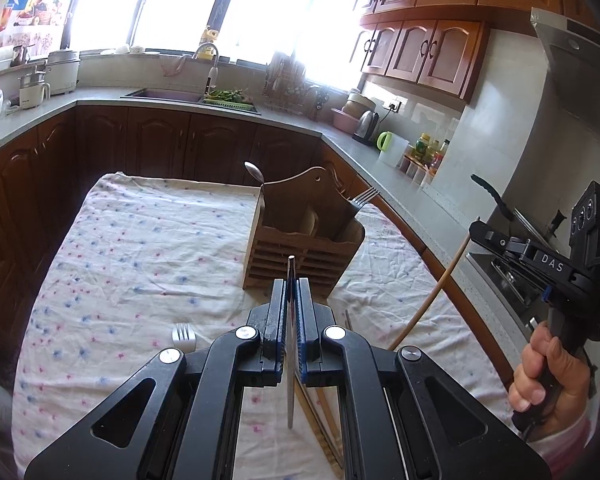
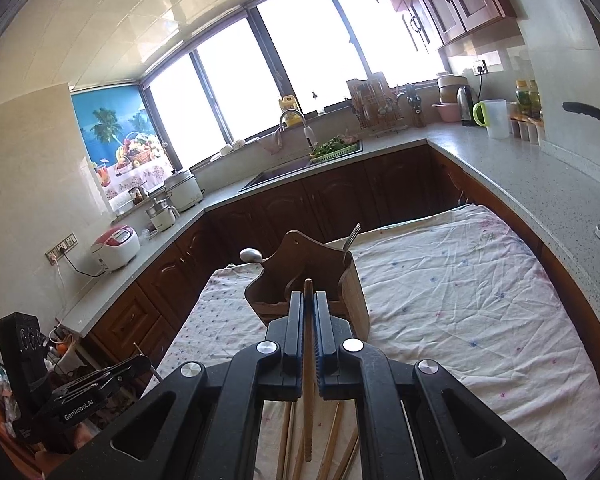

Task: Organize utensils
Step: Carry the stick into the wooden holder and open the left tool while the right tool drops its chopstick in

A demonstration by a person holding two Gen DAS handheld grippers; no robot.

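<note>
left gripper (image 1: 291, 300): jaws closed down on a thin metal utensil (image 1: 290, 344) seen edge-on, its tip poking just past the fingertips, its other end hanging below the jaws. which kind of utensil, cannot tell.

right gripper (image 2: 309, 312): jaws closed on a single wooden chopstick (image 2: 308, 380), gripped along its length, long end trailing toward the bottom of the frame over more chopsticks (image 2: 332, 440) lying loose on the cloth-covered surface (image 2: 460, 280).

wooden utensil holder (image 1: 304, 240) stands at frame centre in both views, ahead of both grippers. a spoon (image 1: 255, 171) already sticks up at its left side, a fork (image 1: 363, 197) at its right. another fork (image 1: 183, 336) lies on the cloth at lower left of the left view.

judgement: step in hand is carrying held pieces to the holder. do well by tipping each piece upright above the matching compartment, lowering until the end is inside, then releasing. go one gripper at a time; the openings are narrow and the two grippers could crowd each other.
</note>
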